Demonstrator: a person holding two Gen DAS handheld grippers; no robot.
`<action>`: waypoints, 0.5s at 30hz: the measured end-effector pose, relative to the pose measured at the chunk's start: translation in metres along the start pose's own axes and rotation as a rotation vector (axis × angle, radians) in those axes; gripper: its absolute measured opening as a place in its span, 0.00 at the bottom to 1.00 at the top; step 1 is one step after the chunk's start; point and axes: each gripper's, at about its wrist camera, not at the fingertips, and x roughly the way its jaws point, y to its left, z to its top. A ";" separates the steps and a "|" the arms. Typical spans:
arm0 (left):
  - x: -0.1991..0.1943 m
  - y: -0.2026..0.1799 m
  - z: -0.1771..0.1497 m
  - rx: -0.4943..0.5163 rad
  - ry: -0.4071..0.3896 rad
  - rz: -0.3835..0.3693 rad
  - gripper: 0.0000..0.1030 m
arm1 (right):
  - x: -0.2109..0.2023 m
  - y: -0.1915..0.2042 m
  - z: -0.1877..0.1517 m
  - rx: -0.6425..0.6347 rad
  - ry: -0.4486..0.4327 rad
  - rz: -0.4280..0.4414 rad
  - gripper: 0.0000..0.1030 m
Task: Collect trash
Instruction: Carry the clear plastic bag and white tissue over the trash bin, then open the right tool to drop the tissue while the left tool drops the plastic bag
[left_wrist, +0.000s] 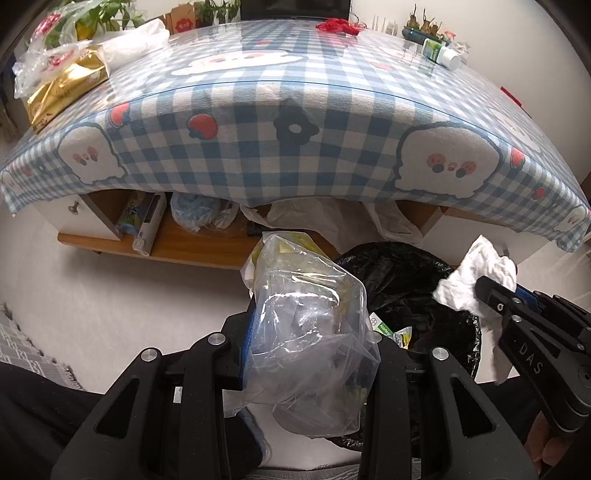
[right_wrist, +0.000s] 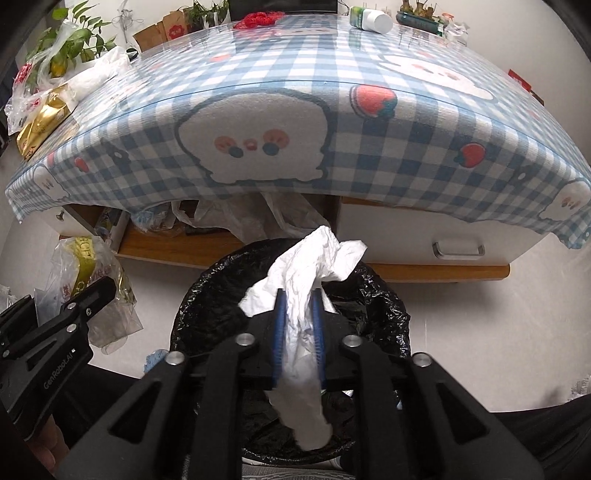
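Two pieces of trash are held up near the round bin with the black plastic liner (left_wrist: 406, 280).

From the left wrist camera, the left gripper (left_wrist: 310, 332) has its fingers closed on a see-through crinkly plastic bag with yellow print (left_wrist: 306, 314). The bag sits by the near left edge of the bin, not fully over the hole. If the fingers let go now, I think the light bag could float down or catch on the rim and land on the pale floor (left_wrist: 110, 295). On the right, the right gripper (left_wrist: 491, 299) holds a crumpled white paper tissue (left_wrist: 476, 273) above the bin.

From the right wrist camera, the right gripper (right_wrist: 298, 325) pinches the tissue (right_wrist: 306, 266) between narrow blue pads (right_wrist: 279, 325). The bin (right_wrist: 207, 306) lies right below it, so a drop should go in. But the soft tissue might stick to the pads. The left gripper (right_wrist: 96, 291) and its bag (right_wrist: 92, 273) hang off to the left, over the floor (right_wrist: 155, 273) beside the bin.
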 end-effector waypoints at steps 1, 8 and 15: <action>0.001 -0.001 0.000 0.002 0.002 0.001 0.32 | 0.001 -0.001 -0.001 0.001 0.000 0.001 0.26; 0.010 -0.014 0.000 0.016 0.022 0.000 0.32 | 0.003 -0.012 -0.006 0.006 0.005 -0.020 0.53; 0.014 -0.039 -0.004 0.039 0.041 -0.024 0.32 | -0.005 -0.045 -0.009 0.050 -0.008 -0.061 0.81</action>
